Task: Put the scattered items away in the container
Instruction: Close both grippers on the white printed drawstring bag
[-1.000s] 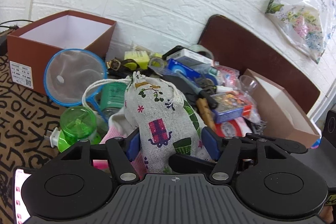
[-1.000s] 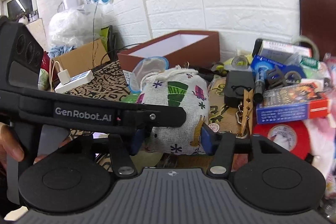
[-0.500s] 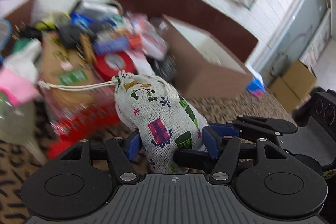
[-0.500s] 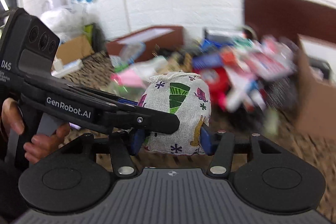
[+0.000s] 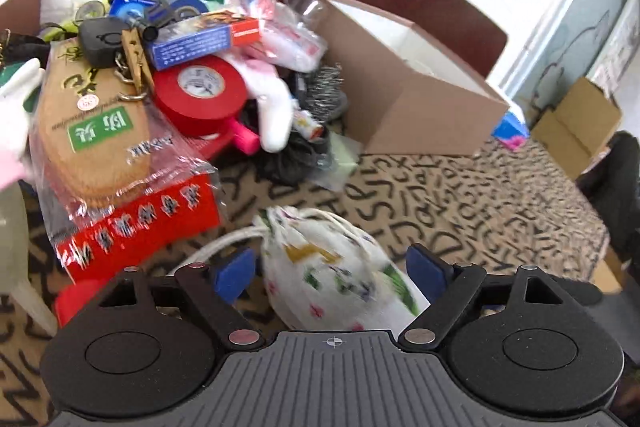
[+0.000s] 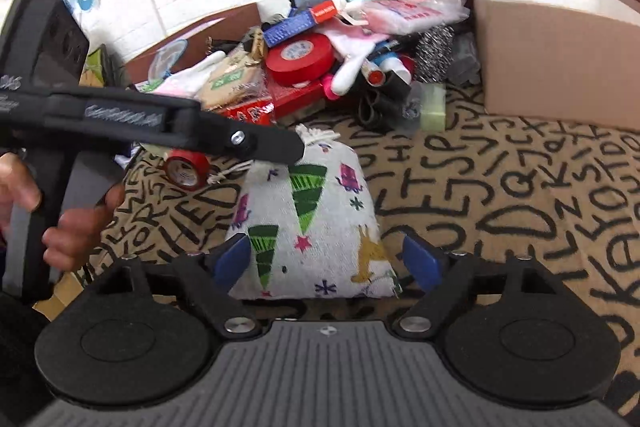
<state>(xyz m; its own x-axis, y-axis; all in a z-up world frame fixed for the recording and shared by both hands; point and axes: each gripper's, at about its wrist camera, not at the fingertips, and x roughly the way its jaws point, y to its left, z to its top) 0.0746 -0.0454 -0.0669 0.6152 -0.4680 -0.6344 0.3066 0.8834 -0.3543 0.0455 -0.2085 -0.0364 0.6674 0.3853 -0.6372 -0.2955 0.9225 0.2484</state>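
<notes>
A white drawstring pouch [image 5: 332,275] printed with trees and animals lies on the letter-patterned cloth, between the blue pads of both grippers. My left gripper [image 5: 330,273] is open, its pads apart from the pouch. My right gripper [image 6: 328,261] is open too, with the pouch [image 6: 316,219] between its pads. The left gripper's body [image 6: 160,123] crosses the right wrist view, its tip over the pouch's neck. A brown cardboard box [image 5: 404,83] with a white inside stands to the right of the pile; it also shows in the right wrist view [image 6: 556,43].
A heap of items lies behind the pouch: red tape roll [image 5: 200,87], blue card box [image 5: 200,41], insoles in plastic [image 5: 88,131], red packet [image 5: 144,215], steel scourer [image 6: 434,53], small red tape roll [image 6: 186,169]. A dark brown box [image 6: 200,39] stands at far left.
Both grippers carried the pouch from the pile toward the right, lowered it onto the cloth and opened. The pouch now lies free between the pads.
</notes>
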